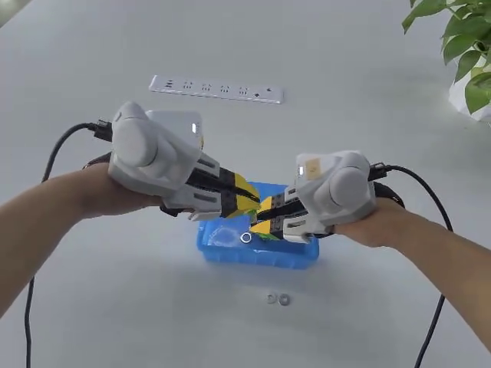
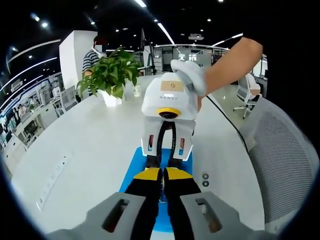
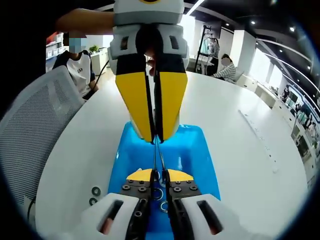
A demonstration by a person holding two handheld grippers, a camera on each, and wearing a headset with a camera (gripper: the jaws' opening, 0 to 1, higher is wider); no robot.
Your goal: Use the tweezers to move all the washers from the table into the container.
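Observation:
Both grippers meet tip to tip over the blue container. My left gripper comes in from the left with its yellow-tipped jaws shut on thin metal tweezers. The tweezers run down from it into the jaws of my right gripper, which are pressed close on them. Under the tips a silver washer sits within the container's outline, and I cannot tell if the tweezers grip it. Two washers lie side by side on the table in front of the container.
A white power strip lies at the far side of the white table. A potted plant stands at the back right corner. A mesh office chair and a seated person are beyond the table edge.

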